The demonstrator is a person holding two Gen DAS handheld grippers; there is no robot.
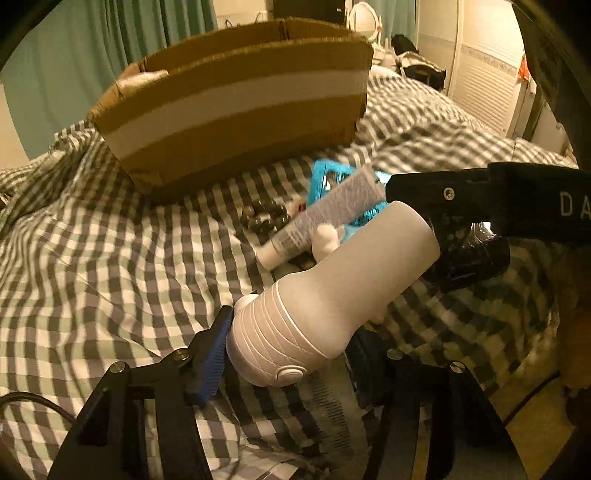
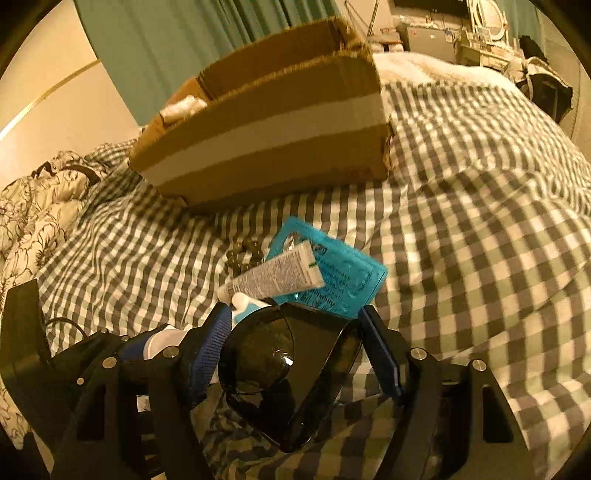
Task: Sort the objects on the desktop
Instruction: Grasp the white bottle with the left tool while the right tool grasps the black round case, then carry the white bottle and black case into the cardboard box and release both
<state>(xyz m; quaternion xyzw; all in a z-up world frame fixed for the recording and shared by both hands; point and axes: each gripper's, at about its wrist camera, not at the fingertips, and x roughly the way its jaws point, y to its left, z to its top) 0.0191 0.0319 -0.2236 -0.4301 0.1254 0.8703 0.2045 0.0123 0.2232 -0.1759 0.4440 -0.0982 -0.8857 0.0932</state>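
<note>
My left gripper (image 1: 291, 343) is shut on a white bottle (image 1: 332, 291), held above the checked bedcover by its ribbed lower end. My right gripper (image 2: 295, 332) is shut on black sunglasses (image 2: 291, 373); in the left wrist view the sunglasses (image 1: 469, 258) and the right gripper's arm show to the right of the bottle. On the bedcover ahead lie a white tube (image 2: 277, 277), a teal packet (image 2: 332, 277) under it, a string of dark beads (image 2: 245, 254) and a small white-and-blue item (image 2: 245, 304). A cardboard box (image 2: 273, 133) stands behind them, open at the top.
The checked bedcover (image 2: 480, 221) spreads wide to the right. A floral quilt (image 2: 33, 210) lies at the left. Teal curtains (image 1: 74, 66) hang behind the box. A white louvred door (image 1: 484, 85) and a dresser with a mirror (image 2: 484, 22) stand at the far right.
</note>
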